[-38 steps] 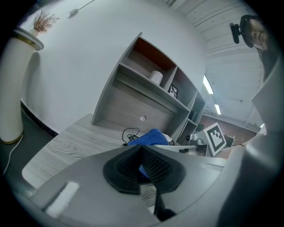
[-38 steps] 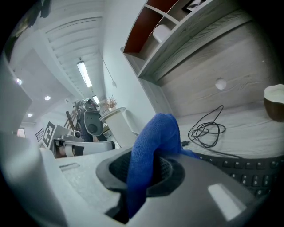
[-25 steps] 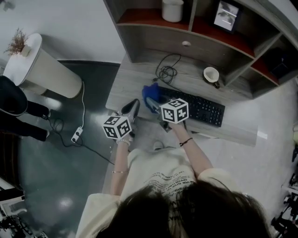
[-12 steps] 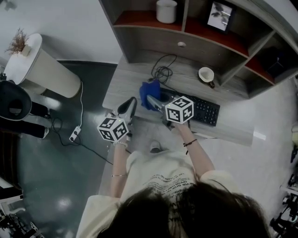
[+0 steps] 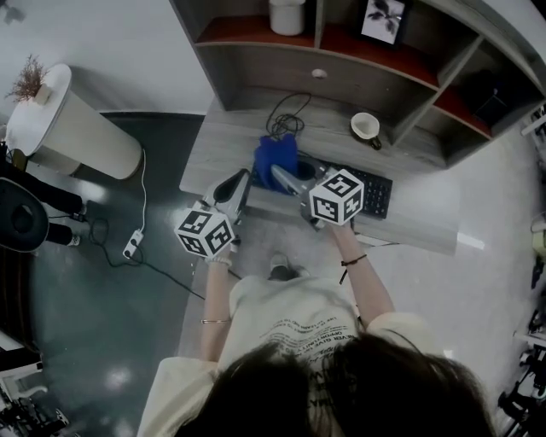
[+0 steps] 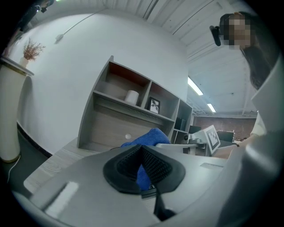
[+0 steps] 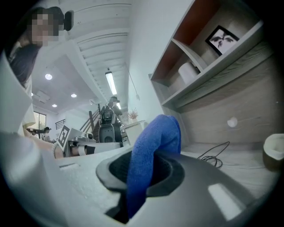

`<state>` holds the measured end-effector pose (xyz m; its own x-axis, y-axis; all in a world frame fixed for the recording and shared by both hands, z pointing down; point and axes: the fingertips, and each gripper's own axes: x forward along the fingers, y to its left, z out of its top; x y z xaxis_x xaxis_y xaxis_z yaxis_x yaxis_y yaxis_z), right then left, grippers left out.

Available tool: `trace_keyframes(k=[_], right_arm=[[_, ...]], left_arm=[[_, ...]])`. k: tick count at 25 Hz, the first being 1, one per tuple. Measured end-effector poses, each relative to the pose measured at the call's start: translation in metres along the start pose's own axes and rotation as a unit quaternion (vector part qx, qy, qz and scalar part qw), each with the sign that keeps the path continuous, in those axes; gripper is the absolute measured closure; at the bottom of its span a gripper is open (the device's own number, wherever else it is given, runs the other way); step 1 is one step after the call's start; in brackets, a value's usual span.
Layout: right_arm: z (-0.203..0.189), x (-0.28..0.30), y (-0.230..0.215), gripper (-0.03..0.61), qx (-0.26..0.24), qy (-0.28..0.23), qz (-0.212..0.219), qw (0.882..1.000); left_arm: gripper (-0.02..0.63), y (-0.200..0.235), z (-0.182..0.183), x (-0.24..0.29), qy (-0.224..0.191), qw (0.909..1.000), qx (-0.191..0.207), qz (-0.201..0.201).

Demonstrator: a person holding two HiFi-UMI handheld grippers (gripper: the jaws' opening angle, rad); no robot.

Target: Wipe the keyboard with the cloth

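Note:
A black keyboard [image 5: 368, 192] lies on the grey wooden desk [image 5: 409, 224]. My right gripper [image 5: 288, 179] hangs over the keyboard's left end and is shut on a blue cloth [image 5: 275, 158]. In the right gripper view the cloth [image 7: 155, 137] rises in a fold out of the right gripper [image 7: 142, 164]. My left gripper [image 5: 234, 191] is at the desk's front left edge, left of the cloth, shut and holding nothing. In the left gripper view its pads [image 6: 155, 164] meet at the left gripper [image 6: 142, 153], with the blue cloth [image 6: 148, 136] beyond them.
A white mug [image 5: 365, 126] and a coiled black cable [image 5: 286, 126] sit at the back of the desk. The shelf unit holds a white roll [image 5: 287, 15] and a picture frame [image 5: 381, 19]. A white pedestal [image 5: 64, 119] and a floor power strip [image 5: 132, 245] stand to the left.
The right gripper has carried the cloth a little right along the keyboard's left end, and the cloth now stands more bunched up. The left gripper has hardly moved.

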<state>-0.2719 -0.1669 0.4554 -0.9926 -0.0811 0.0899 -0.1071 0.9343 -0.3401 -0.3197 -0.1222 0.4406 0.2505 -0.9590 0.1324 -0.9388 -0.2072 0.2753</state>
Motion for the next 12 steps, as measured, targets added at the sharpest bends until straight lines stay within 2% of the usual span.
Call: trace_keyframes(k=[12], right_arm=[[0.012,-0.041,0.023,0.520,-0.039,-0.020,-0.003,0.999]], left_arm=[[0.626,-0.042,0.008,-0.014,-0.019,0.9995,0.020,-0.013]])
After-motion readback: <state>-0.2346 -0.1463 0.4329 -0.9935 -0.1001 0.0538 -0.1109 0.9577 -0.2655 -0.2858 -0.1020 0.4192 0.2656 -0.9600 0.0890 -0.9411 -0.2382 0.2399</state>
